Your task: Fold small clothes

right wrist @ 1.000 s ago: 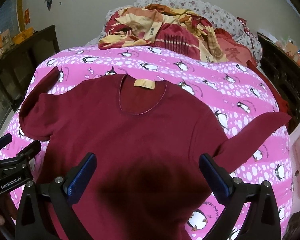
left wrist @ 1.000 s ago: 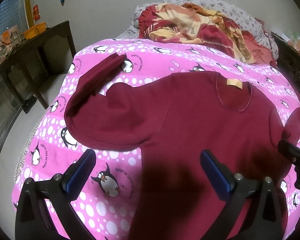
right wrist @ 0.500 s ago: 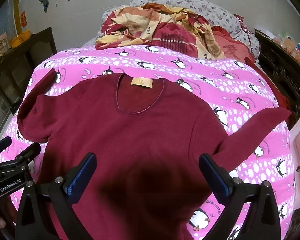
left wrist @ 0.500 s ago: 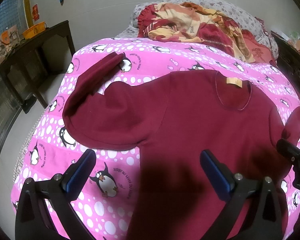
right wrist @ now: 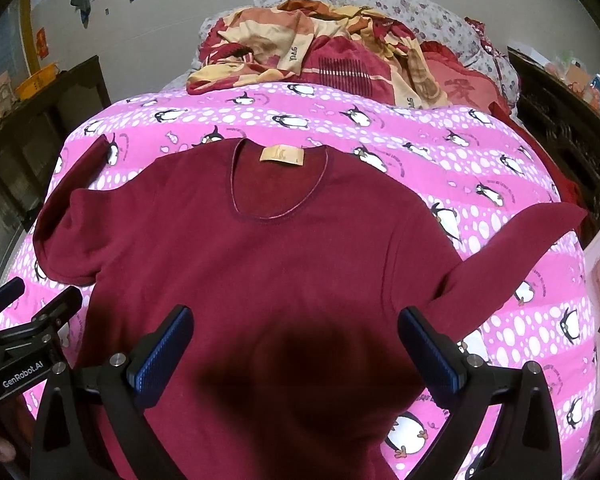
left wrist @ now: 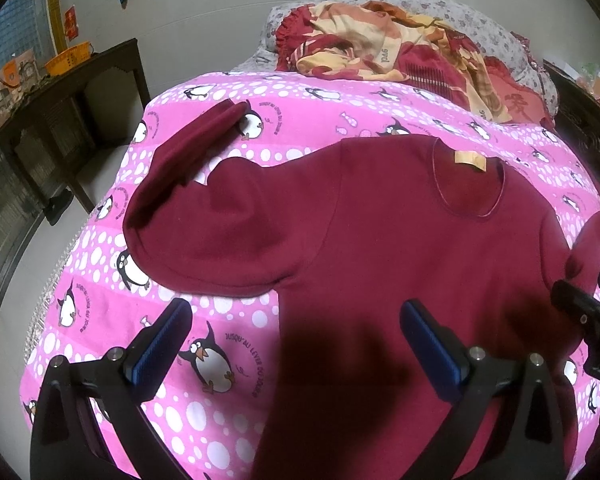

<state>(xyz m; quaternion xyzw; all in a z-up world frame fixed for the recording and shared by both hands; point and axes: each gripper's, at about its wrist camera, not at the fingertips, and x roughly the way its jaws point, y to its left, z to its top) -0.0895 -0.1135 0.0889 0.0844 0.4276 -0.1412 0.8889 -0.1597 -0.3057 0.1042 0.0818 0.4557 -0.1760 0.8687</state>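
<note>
A dark red long-sleeved knit sweater (right wrist: pixel 268 264) lies flat, front side up, on a pink bed cover with white dots and penguin pictures (right wrist: pixel 420 148). Its round neckline with a small tan label (right wrist: pixel 281 155) points toward the crumpled red and yellow patterned blanket (right wrist: pixel 324 56) at the head of the bed. One sleeve (left wrist: pixel 204 136) is bent back on itself, its cuff touching the cover beside a penguin; the other sleeve (right wrist: pixel 516 252) stretches out straight, away from the body of the sweater. The left gripper (left wrist: pixel 296 324) hovers above the sweater's side edge with its blue-padded fingers (left wrist: pixel 428 340) wide apart, holding nothing. The right gripper (right wrist: pixel 296 328) hovers above the lower part of the sweater, also spread apart and empty.
</note>
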